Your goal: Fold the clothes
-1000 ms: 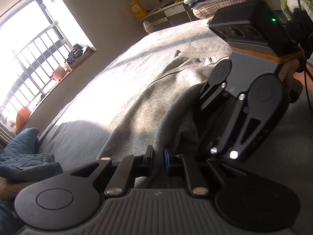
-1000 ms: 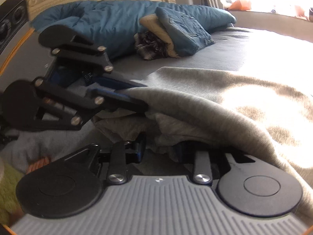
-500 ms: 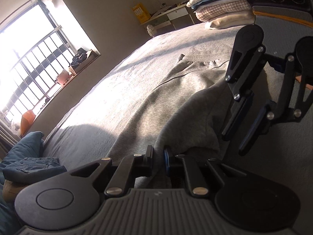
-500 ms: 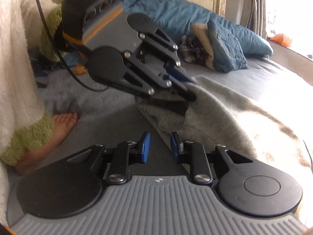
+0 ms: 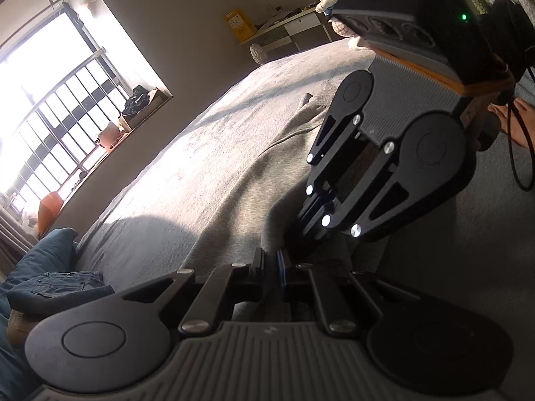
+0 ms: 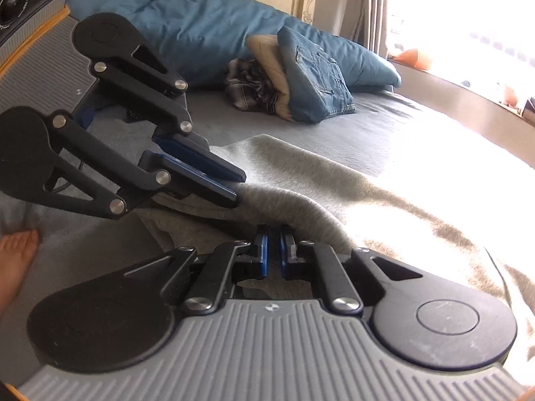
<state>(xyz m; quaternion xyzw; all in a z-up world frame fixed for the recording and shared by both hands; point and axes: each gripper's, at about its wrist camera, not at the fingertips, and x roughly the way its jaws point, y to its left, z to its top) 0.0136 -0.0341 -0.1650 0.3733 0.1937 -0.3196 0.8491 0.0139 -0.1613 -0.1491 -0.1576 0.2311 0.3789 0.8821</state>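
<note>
Bed [image 5: 207, 153]: grey cover, sunlit toward the window; a blue duvet [image 6: 207, 30] lies bunched at the headboard.
Grey garment [image 5: 240, 180]: spread flat on the bed, seemingly a sweatshirt; its long axis runs away from the near edge, and what looks like a ribbed hem or collar lies at the far end, toward the desk. Which end is which cannot be told for sure.
Folded jeans [image 6: 317, 77]: propped against the duvet with other clothes, well apart from the garment.
Left gripper [image 5: 271, 267]: jaws nearly together, pinching a raised ridge of the garment's near edge.
Right gripper [image 6: 274, 247]: jaws closed to a slit just beside the left one; in the left wrist view its tips sink into the same bunched edge, so it appears to grip cloth.
Step in hand: both ends of the near edge look taken, so the grasp for a fold seems complete.
Next move: likely calls for lifting both grips evenly and carrying the edge across the garment, keeping the cloth taut.
</note>
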